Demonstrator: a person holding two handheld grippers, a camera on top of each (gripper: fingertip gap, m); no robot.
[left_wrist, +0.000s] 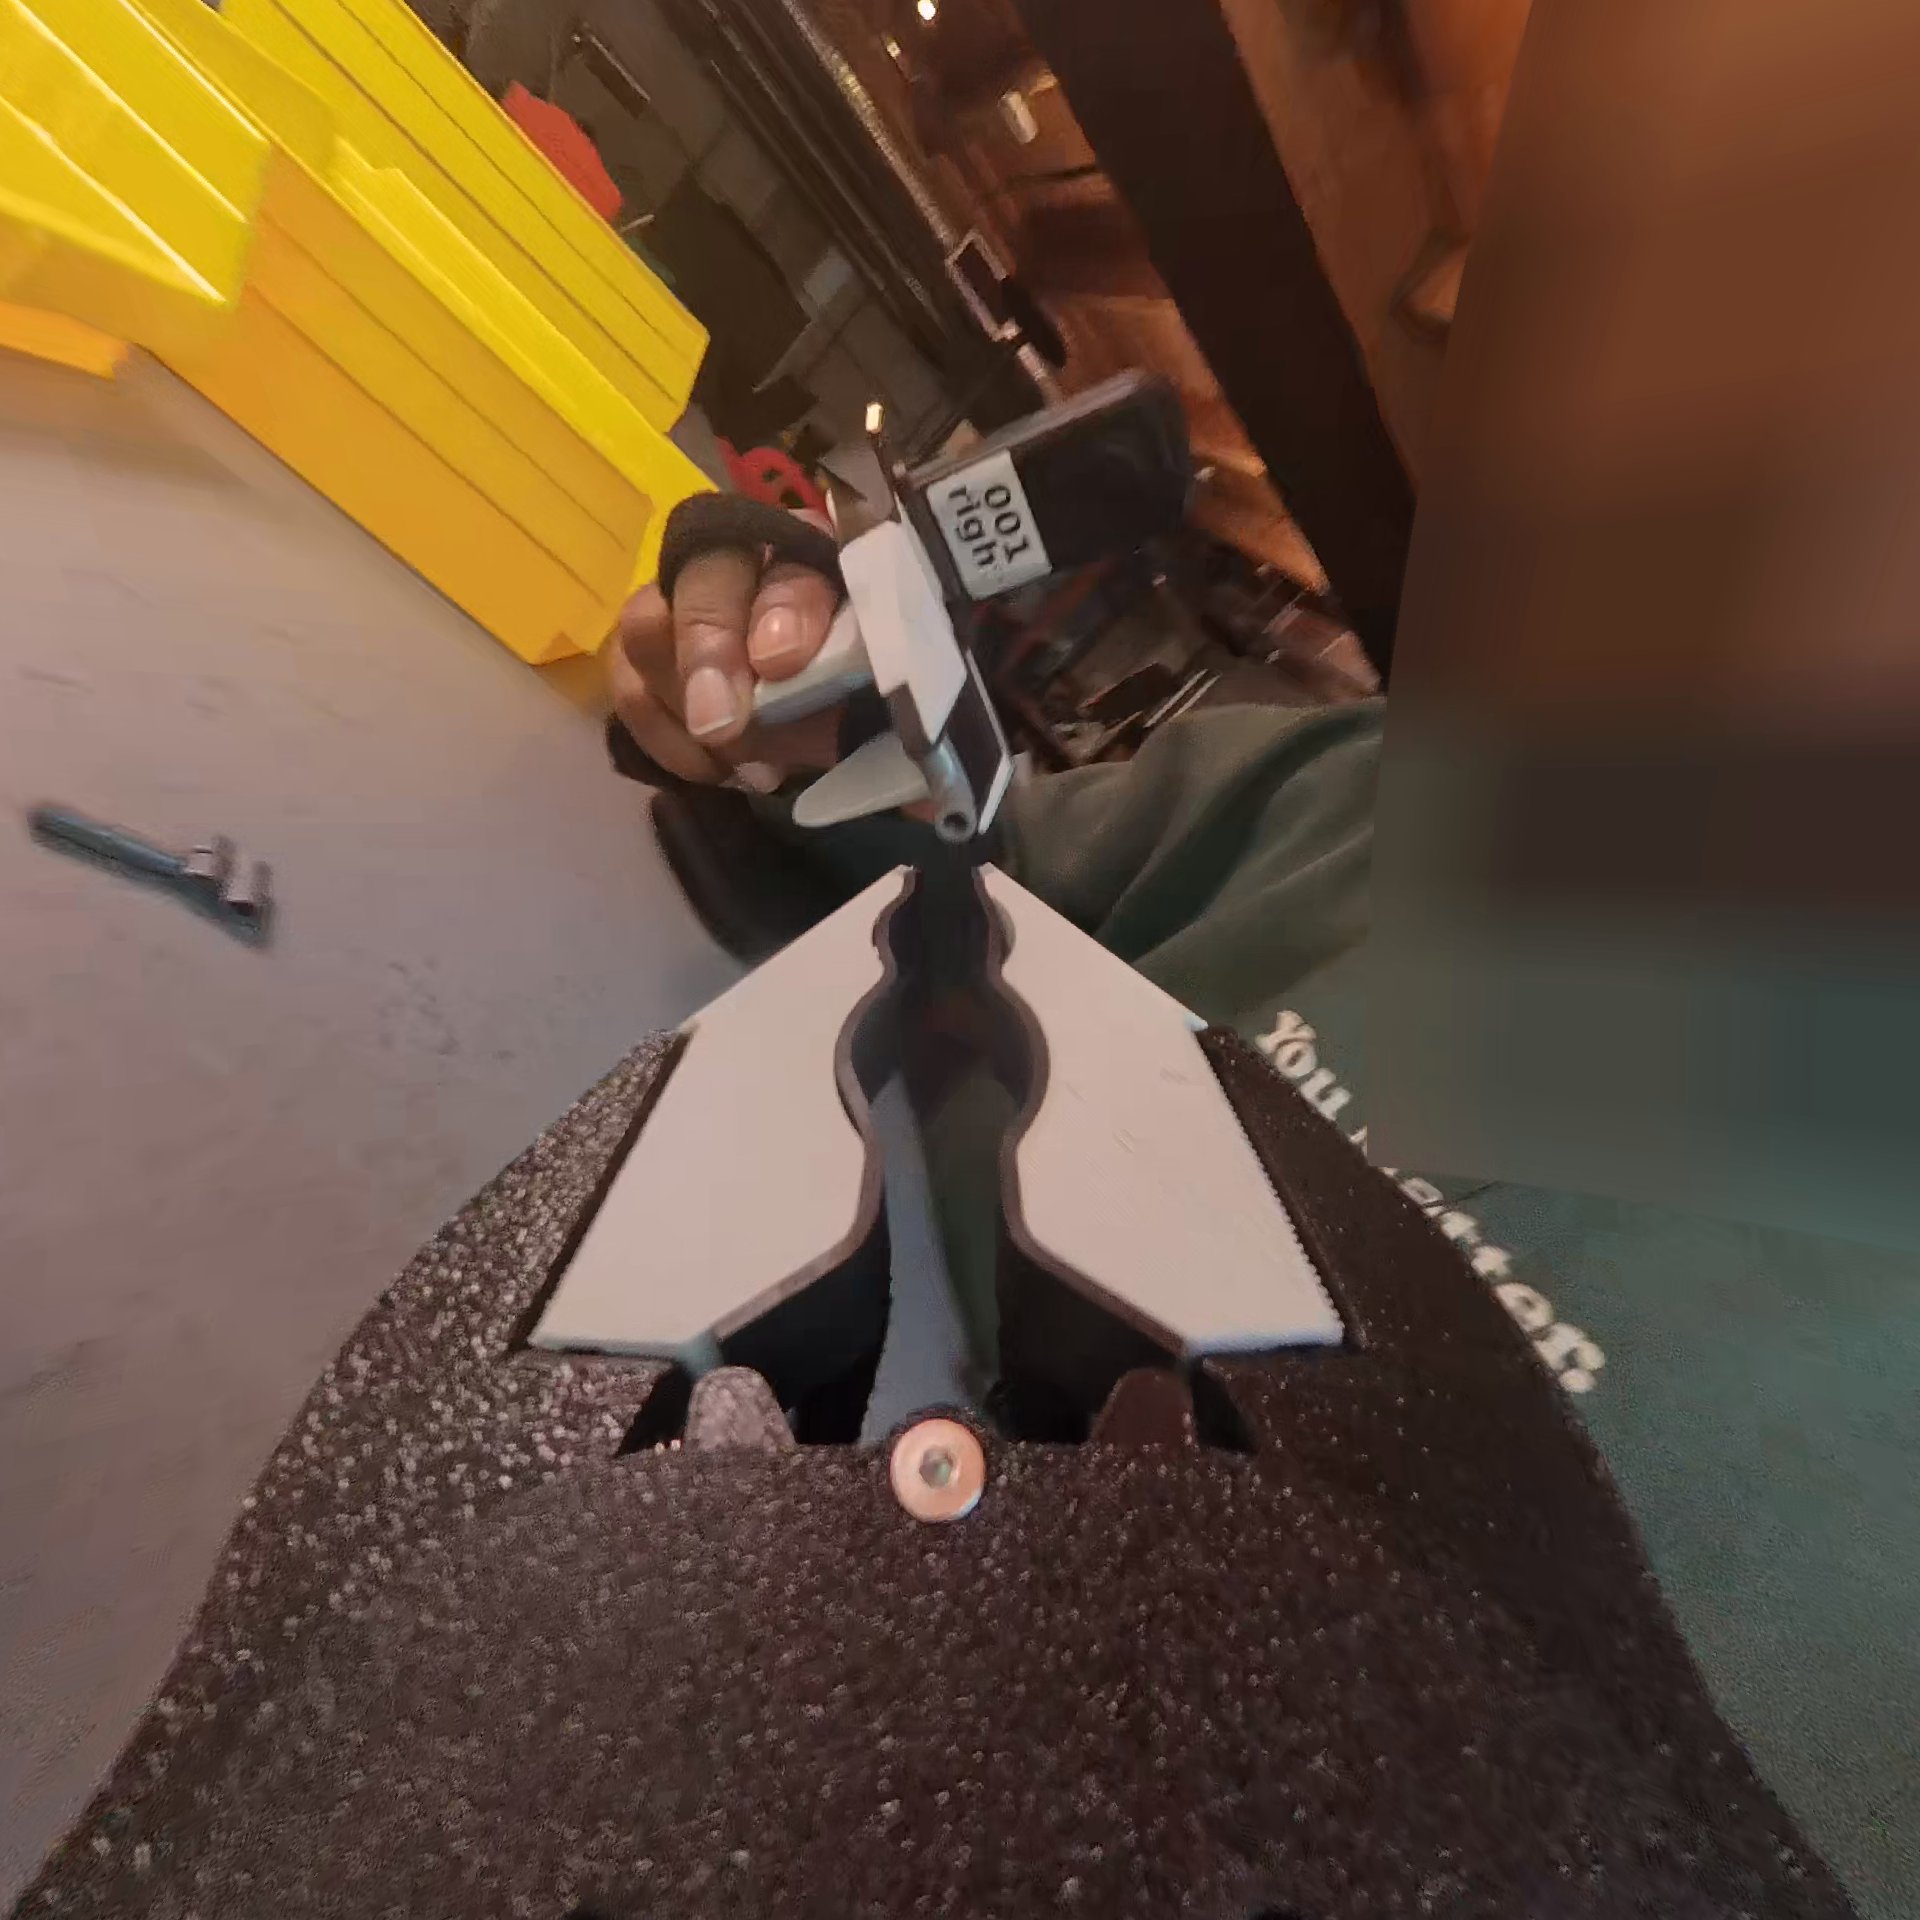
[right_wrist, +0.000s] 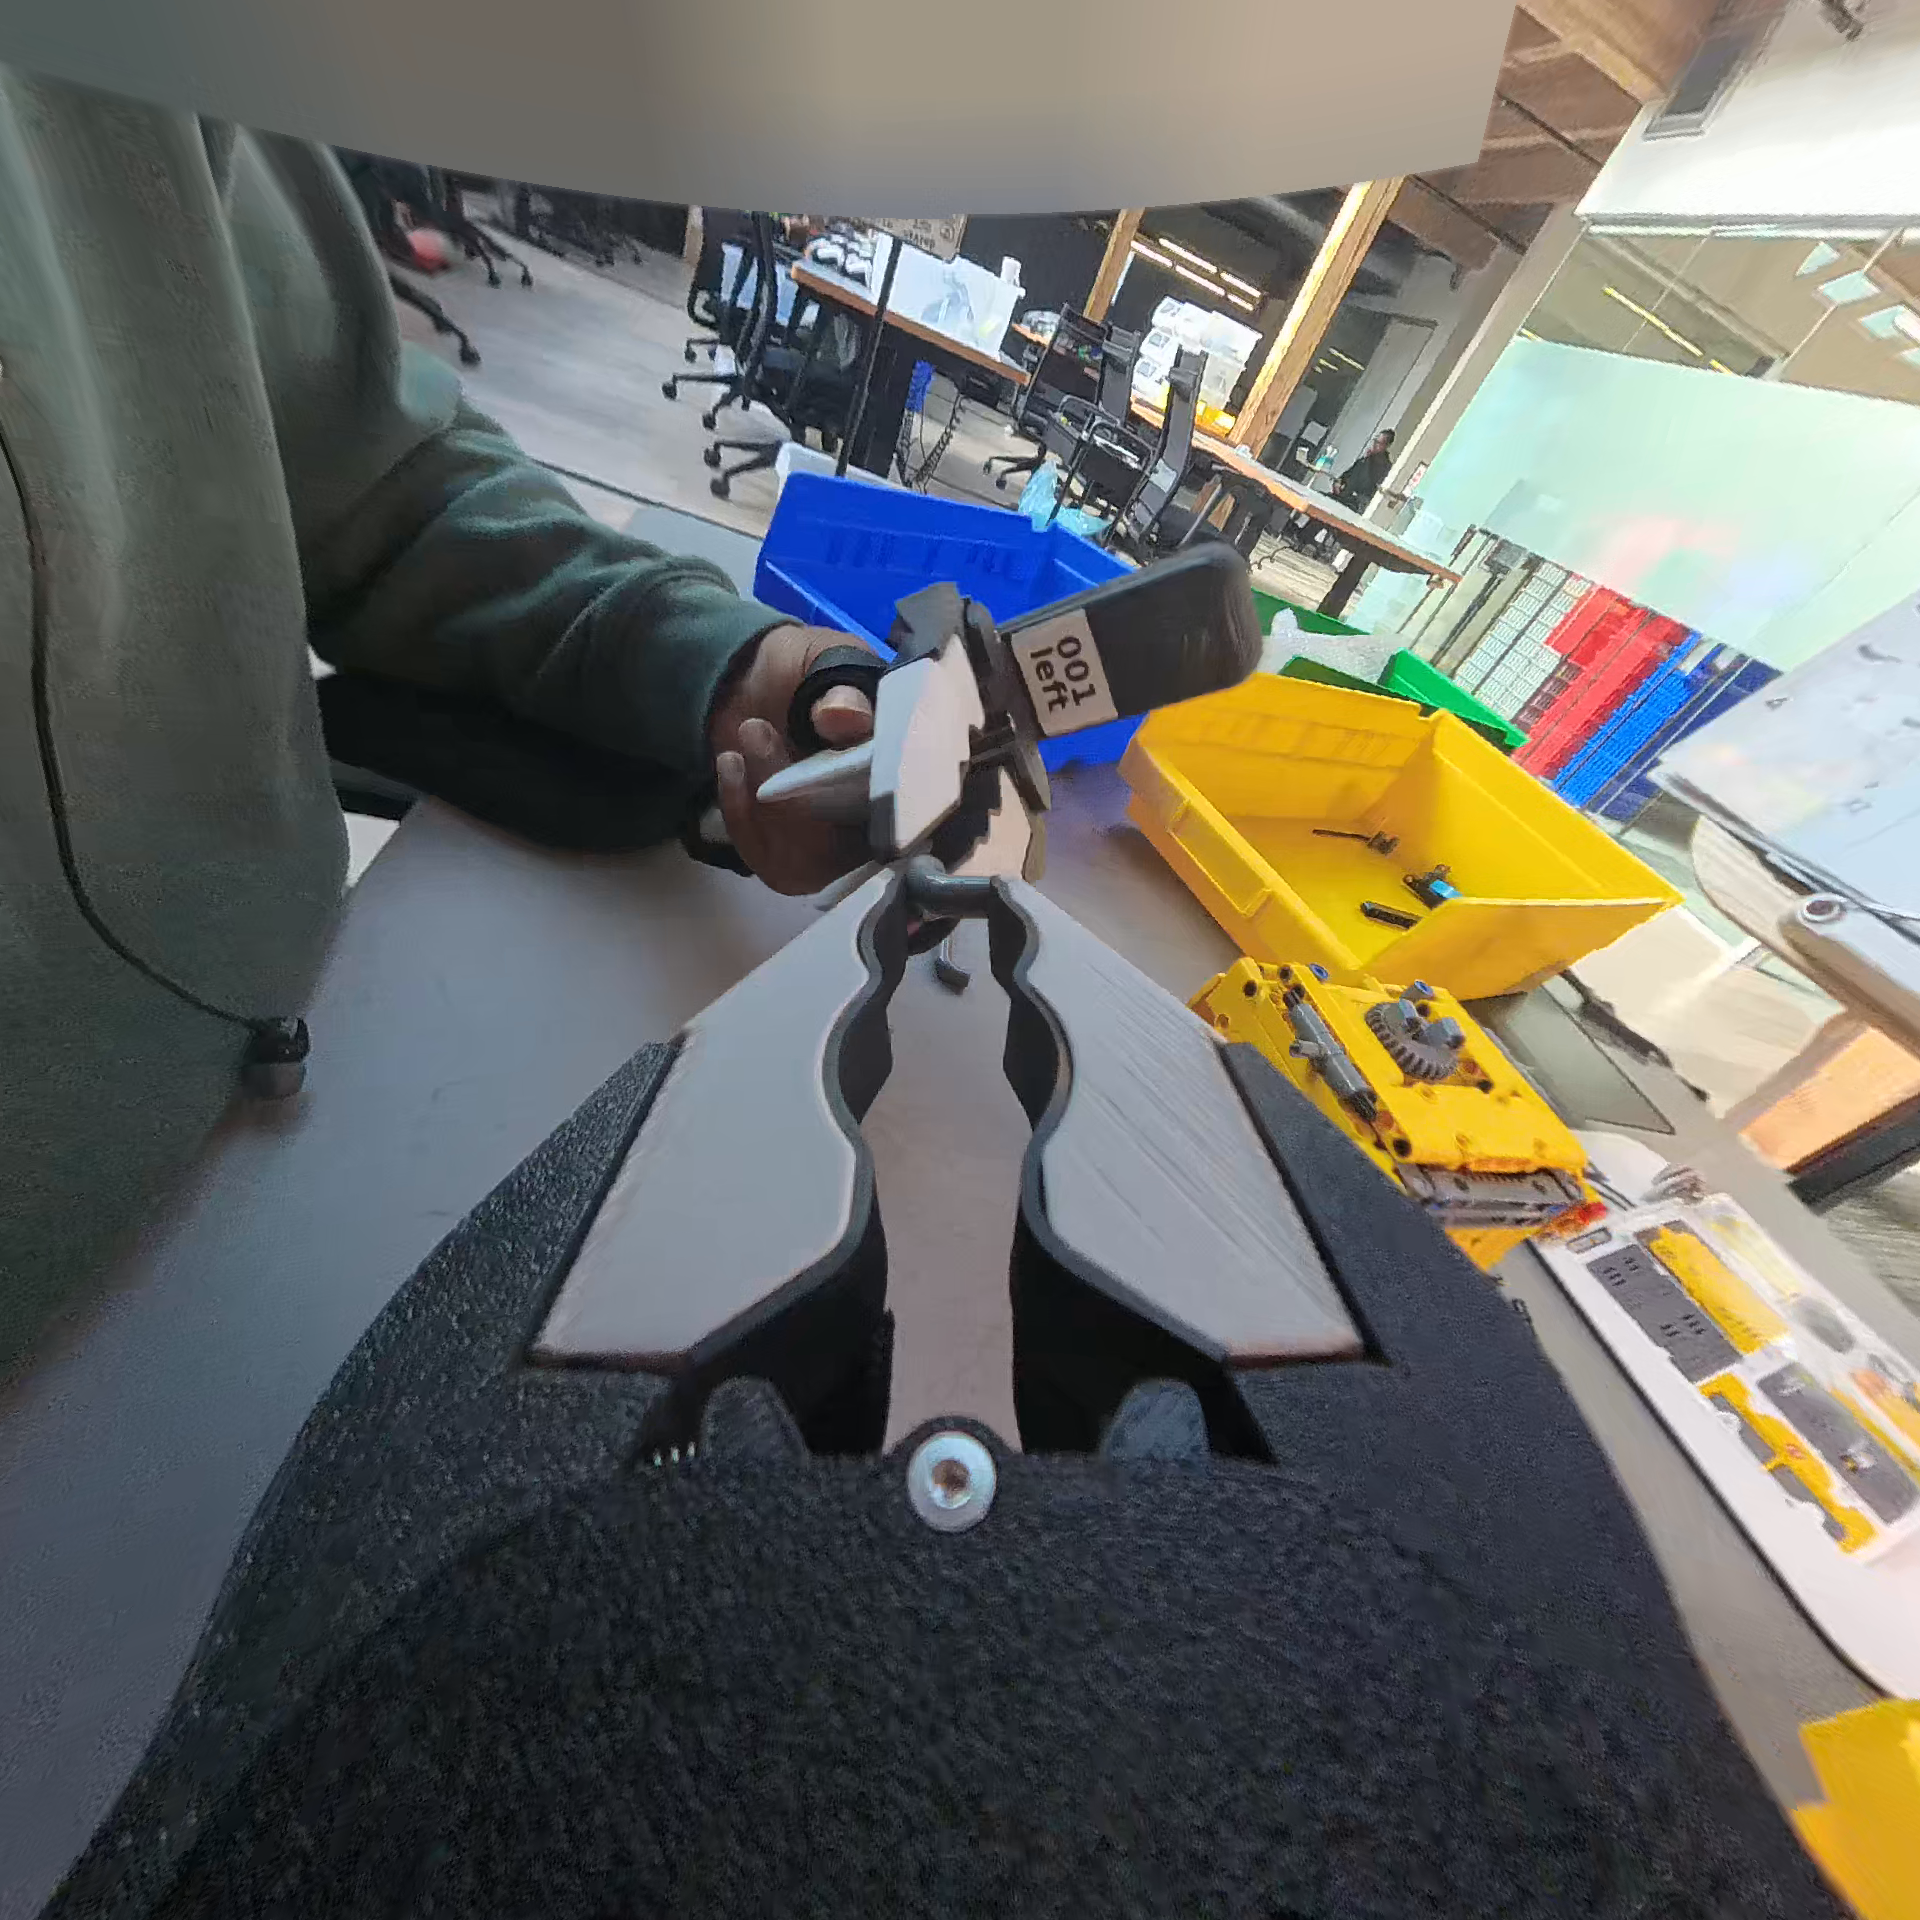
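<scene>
My two grippers meet tip to tip above the grey table (left_wrist: 312, 1039). In the left wrist view my left gripper (left_wrist: 943, 885) has its fingers drawn almost together on a small dark part at the tips. Just beyond it, a gloved hand holds the right gripper (left_wrist: 951, 805), which grips a small grey tubular piece (left_wrist: 953, 824). In the right wrist view my right gripper (right_wrist: 943, 896) is shut on a small grey part (right_wrist: 940, 888) with a bent pin hanging below it. The left gripper (right_wrist: 940, 857) touches that part from the far side.
A small grey axle piece (left_wrist: 156, 873) lies on the table, with stacked yellow bins (left_wrist: 416, 364) behind. To the right are a yellow bin (right_wrist: 1382, 831) with small parts, a blue bin (right_wrist: 914, 551), a green bin (right_wrist: 1439, 675), a yellow brick-built assembly (right_wrist: 1403, 1081) and a printed booklet (right_wrist: 1766, 1403). A person's green sleeve (right_wrist: 468, 582) is on the left. Less than 4 cm separates the two grippers' tips.
</scene>
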